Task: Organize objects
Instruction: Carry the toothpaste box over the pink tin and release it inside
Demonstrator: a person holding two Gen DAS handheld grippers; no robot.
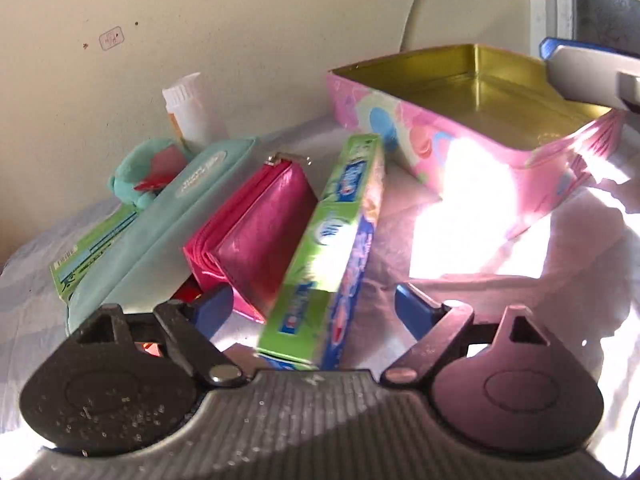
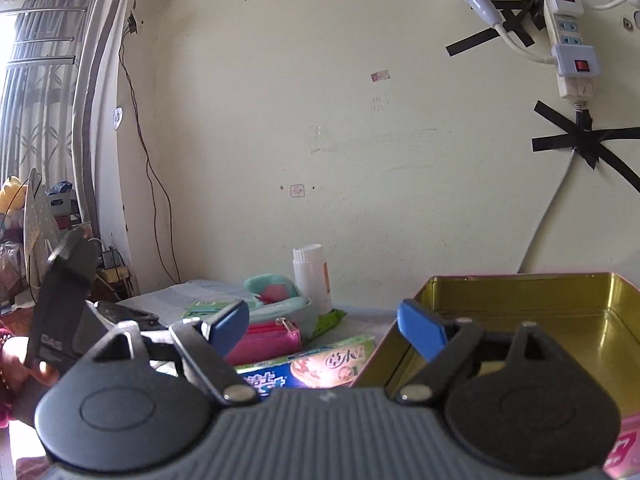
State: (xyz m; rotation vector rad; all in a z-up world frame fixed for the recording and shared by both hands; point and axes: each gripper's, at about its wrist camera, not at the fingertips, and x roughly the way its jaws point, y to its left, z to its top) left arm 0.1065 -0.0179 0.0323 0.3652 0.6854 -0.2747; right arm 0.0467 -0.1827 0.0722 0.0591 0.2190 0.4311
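- Task looks barely begun — the pink tin [image 1: 472, 168] sits with nothing inside, gold floor bare in both views.
- Everything else lies loose on the cloth-covered surface [image 1: 480, 300], left of the tin: green toothpaste box [image 1: 336, 248], magenta wallet [image 1: 256, 236], teal pouch [image 1: 160, 232], a flat green box [image 1: 92, 252] under or beside the pouch, teal plush toy [image 1: 140, 172], white bottle [image 1: 188, 108] standing upright near the wall.
- Judgement: all of these probably go into the tin, so nearly the whole job is left.
- Left gripper [image 1: 314, 308] — jaws wide apart, holding nothing. The toothpaste box's near end lies between the blue pads; cannot tell whether either pad touches it. Likely the first pick.
- Left pad sits just beside the wallet's corner; contact is unclear.
- Right gripper [image 2: 324, 330] — jaws also wide apart, empty. Its right pad hangs over the tin's near-left rim, left pad over the wallet area; seems to hover, touching nothing that I can make out.
- The toothpaste box lies just beside the tin's left wall, near end toward the left gripper.
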